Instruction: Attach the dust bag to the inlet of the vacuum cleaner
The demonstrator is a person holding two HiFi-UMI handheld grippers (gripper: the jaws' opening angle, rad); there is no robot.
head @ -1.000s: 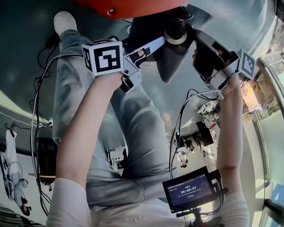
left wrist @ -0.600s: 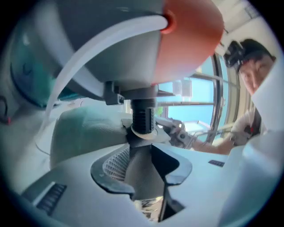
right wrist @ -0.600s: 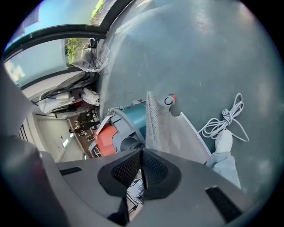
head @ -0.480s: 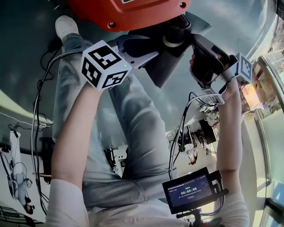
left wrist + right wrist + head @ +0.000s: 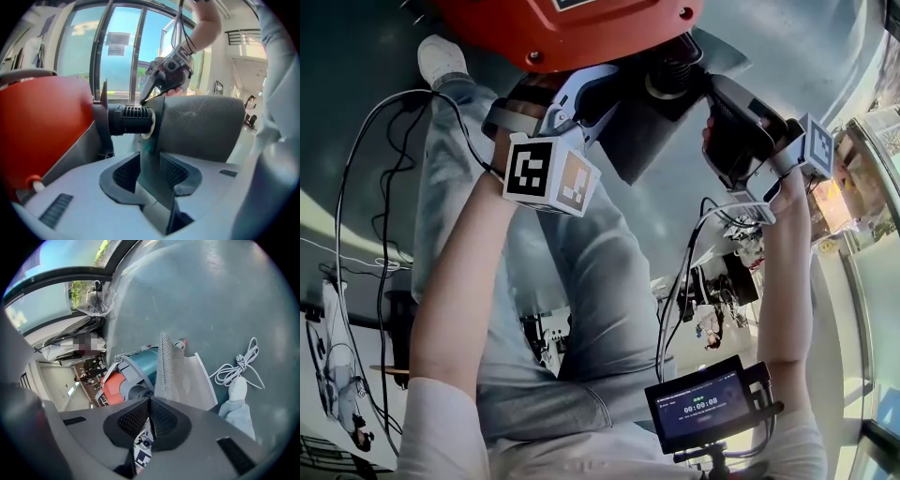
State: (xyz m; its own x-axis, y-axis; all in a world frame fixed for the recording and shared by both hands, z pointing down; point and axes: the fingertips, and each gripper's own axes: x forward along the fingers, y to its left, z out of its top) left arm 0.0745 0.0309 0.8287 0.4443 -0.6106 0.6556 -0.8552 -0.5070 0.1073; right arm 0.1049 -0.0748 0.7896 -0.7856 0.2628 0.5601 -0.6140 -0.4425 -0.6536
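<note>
The red vacuum cleaner [image 5: 572, 28] [image 5: 42, 122] fills the top of the head view. Its black ribbed inlet [image 5: 670, 70] [image 5: 131, 120] sticks out toward the dark grey dust bag [image 5: 637, 131] [image 5: 201, 126], and the bag's white collar ring sits at the inlet's end. My left gripper [image 5: 614, 80] [image 5: 150, 173] has just been opening its jaws; the bag's flat stiff edge stands between the pads. My right gripper [image 5: 714, 89] [image 5: 150, 416] is shut on the bag's mesh fabric [image 5: 166, 364] from the other side.
The person's jeans-clad legs [image 5: 581, 281] and a white shoe [image 5: 441, 56] lie under the grippers. A coiled white cable [image 5: 236, 364] rests on the grey floor. Black cables [image 5: 380, 234] hang at the left, and a small monitor [image 5: 708, 403] sits low right.
The left gripper has rolled about a quarter turn, so its marker cube now hangs lower and faces me. Its jaws loosened on the bag's edge. The right gripper kept still.
</note>
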